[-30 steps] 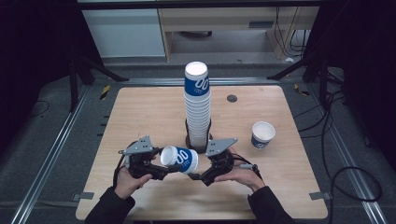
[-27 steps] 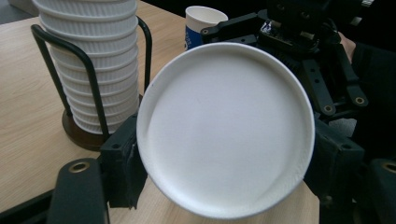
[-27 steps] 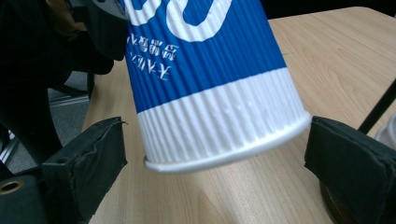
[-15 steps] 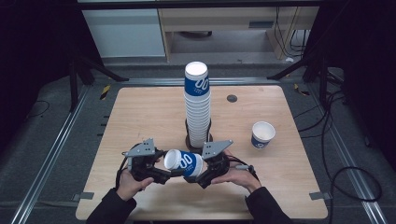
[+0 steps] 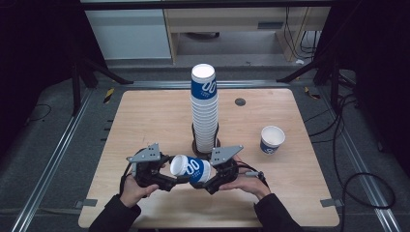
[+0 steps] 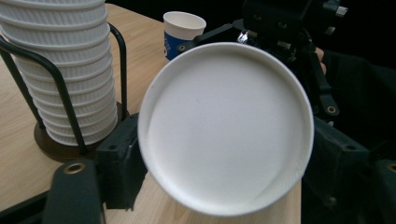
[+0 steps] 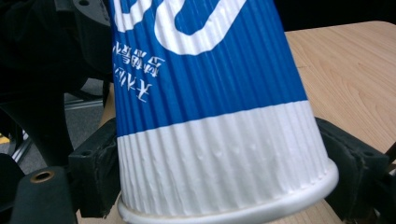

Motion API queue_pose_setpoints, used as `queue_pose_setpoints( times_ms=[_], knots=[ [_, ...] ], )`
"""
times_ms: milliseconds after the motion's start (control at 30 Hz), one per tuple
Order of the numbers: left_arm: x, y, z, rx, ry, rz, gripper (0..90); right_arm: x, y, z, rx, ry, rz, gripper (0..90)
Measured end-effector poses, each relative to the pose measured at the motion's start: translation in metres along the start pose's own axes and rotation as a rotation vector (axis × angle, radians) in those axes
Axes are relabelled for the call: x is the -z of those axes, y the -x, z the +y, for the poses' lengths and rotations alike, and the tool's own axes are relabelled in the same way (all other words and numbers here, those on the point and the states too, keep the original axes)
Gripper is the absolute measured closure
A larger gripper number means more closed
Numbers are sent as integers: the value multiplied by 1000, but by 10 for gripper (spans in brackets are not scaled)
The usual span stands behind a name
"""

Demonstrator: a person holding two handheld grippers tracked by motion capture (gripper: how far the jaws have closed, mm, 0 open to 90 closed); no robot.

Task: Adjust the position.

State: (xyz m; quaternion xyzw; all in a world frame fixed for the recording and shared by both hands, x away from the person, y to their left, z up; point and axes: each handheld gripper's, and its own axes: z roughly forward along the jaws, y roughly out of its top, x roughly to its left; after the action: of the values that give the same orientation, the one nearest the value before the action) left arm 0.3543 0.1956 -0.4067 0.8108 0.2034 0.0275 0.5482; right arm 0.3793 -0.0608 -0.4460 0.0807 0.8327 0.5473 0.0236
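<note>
A blue-and-white ribbed paper cup [image 5: 191, 166] lies on its side in the air above the table's front edge, between my two grippers. In the left gripper view its white base [image 6: 224, 126] faces the camera. My left gripper [image 5: 175, 178] has just been opening, and its jaws stand on either side of the cup's base end without pressing. My right gripper [image 5: 204, 181] has just been closing. In the right gripper view its pads [image 7: 95, 172] press on the cup's white band [image 7: 224, 158] near the rim.
A tall stack of upturned cups [image 5: 204, 108] stands in a black wire holder [image 6: 70, 135] just behind the grippers. One loose cup [image 5: 272, 138] stands upright at the right. A dark round spot [image 5: 240, 101] marks the far table top.
The right gripper's jaws have drawn in around the cup's rim end and the left jaws have spread. Both hands have stayed where they were.
</note>
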Motion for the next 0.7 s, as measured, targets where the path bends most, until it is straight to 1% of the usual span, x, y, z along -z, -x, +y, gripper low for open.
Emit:
queue_pose_setpoints(
  times_ms=[100,167,200,333,367,400,433,500,567,600,633,700],
  knots=[
    [4,-2,1,3,0,3,197,3,1,0,9,-15,-12,151],
    [6,-4,1,-1,-22,12,187,6,2,1,16,-26,-28,151],
    [6,-5,1,2,-34,9,185,7,3,1,16,-29,-36,151],
    [5,-11,-3,-2,-92,6,159,11,5,-1,34,-61,-72,150],
    [3,-12,-4,-1,-115,3,153,12,7,-3,40,-82,-86,149],
    [2,-13,-5,-3,-130,3,153,12,7,-3,40,-82,-86,149],
    [0,-14,-7,-10,-148,15,148,12,7,-3,41,-89,-92,149],
    [-3,-15,-9,-9,-182,5,146,10,7,-5,51,-116,-101,149],
    [-6,-15,-10,-11,-208,5,142,8,7,-6,59,-136,-102,149],
    [-8,-15,-11,-13,-229,1,140,7,6,-7,64,-144,-103,149],
    [-9,-15,-12,-14,-239,1,137,5,6,-8,74,-162,-103,149],
    [-11,-15,-12,-16,-256,1,137,1,4,-9,81,-181,-100,149]
  ],
)
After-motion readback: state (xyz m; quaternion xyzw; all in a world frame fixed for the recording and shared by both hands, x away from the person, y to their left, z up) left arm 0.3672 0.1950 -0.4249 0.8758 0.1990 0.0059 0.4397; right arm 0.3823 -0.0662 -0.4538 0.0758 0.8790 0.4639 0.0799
